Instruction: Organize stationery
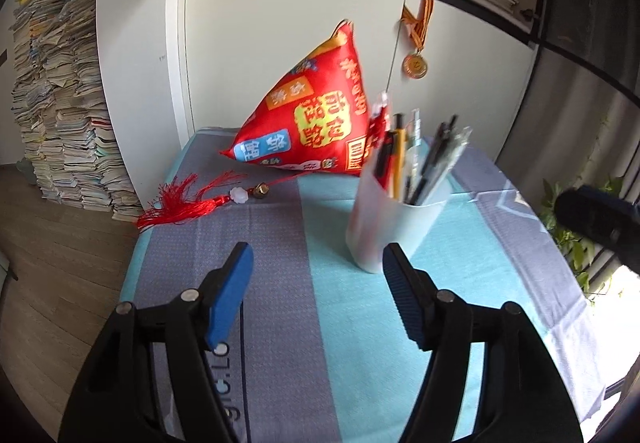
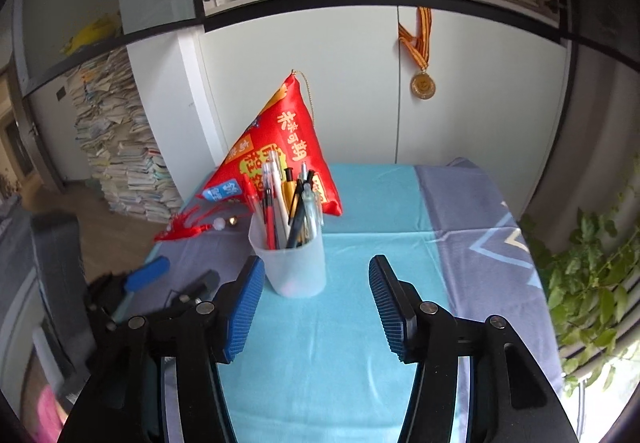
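Right gripper [image 2: 316, 307]: jaws apart, nothing between the pads, hanging over the teal strip of the cloth [image 2: 360, 363]. Left gripper [image 1: 318, 291]: jaws also apart and empty, over the grey/teal seam.

Pen cup [image 2: 290, 263] is at 11 o'clock from the right gripper, just past its left pad; from the left gripper it's at 1 o'clock, its base just beyond the right pad. Cup is upright and full of pens [image 2: 288, 203], which lean and fan out above the rim. I see no loose stationery on the cloth in either view, so I'd judge the sorting nearly done: this looks like release and clear.

To do it well:
- keep jaws wide while backing off, so no pad clips the cup wall
- stay below the pen tips; they overhang toward 1 o'clock in the left view
- cup is light plastic, top-heavy; a side nudge could tip it

Red pouch [image 2: 280, 151] sits at 12 behind the cup, its tassel [image 1: 188, 199] at 10 from the left gripper. Avoid both.
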Motion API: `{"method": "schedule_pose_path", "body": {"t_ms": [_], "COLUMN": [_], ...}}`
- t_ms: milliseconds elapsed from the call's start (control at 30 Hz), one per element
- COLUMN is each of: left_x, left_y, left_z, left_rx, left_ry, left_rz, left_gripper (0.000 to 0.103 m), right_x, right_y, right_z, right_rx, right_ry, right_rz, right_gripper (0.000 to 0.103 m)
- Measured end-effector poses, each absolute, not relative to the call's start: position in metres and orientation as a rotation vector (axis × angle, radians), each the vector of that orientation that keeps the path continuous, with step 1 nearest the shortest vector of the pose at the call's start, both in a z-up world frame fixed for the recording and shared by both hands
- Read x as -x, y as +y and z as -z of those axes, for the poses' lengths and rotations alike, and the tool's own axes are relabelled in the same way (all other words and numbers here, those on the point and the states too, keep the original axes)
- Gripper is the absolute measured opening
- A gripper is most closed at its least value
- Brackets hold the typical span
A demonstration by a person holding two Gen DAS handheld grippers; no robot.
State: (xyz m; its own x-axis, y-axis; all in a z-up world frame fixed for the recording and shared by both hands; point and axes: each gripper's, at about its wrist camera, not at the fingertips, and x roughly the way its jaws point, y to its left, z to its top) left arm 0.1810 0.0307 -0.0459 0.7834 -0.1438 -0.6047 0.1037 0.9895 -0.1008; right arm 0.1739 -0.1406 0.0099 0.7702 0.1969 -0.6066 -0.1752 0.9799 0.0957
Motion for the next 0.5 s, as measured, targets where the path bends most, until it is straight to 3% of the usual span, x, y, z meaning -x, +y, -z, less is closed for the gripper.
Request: {"method": "schedule_pose_path", "body": {"t_ms": [167, 367, 500], "left_x": [-0.139, -0.087, -0.062], "left_y": [0.022, 0.018, 0.014], "left_z": [0.02, 0.005, -0.004], "left_rx": [0.01, -0.027, -0.044], "left_ry": [0.605, 0.542, 0.513], "left_rz": [0.108, 0.064, 0.044], "left_gripper": [0.082, 0.096, 0.098], "right_x": [-0.138, -0.095, -0.071], "right_y": [-0.142, -0.144, -0.146], "right_z": [-0.016, -0.02, -0.02], "right_rx": [-0.013, -0.025, -0.02], "right_ry": [0.638, 0.606, 0.595], "right_rz": [-0.185, -0.195, -0.19], "right_gripper": [0.056, 0.069, 0.069]}}
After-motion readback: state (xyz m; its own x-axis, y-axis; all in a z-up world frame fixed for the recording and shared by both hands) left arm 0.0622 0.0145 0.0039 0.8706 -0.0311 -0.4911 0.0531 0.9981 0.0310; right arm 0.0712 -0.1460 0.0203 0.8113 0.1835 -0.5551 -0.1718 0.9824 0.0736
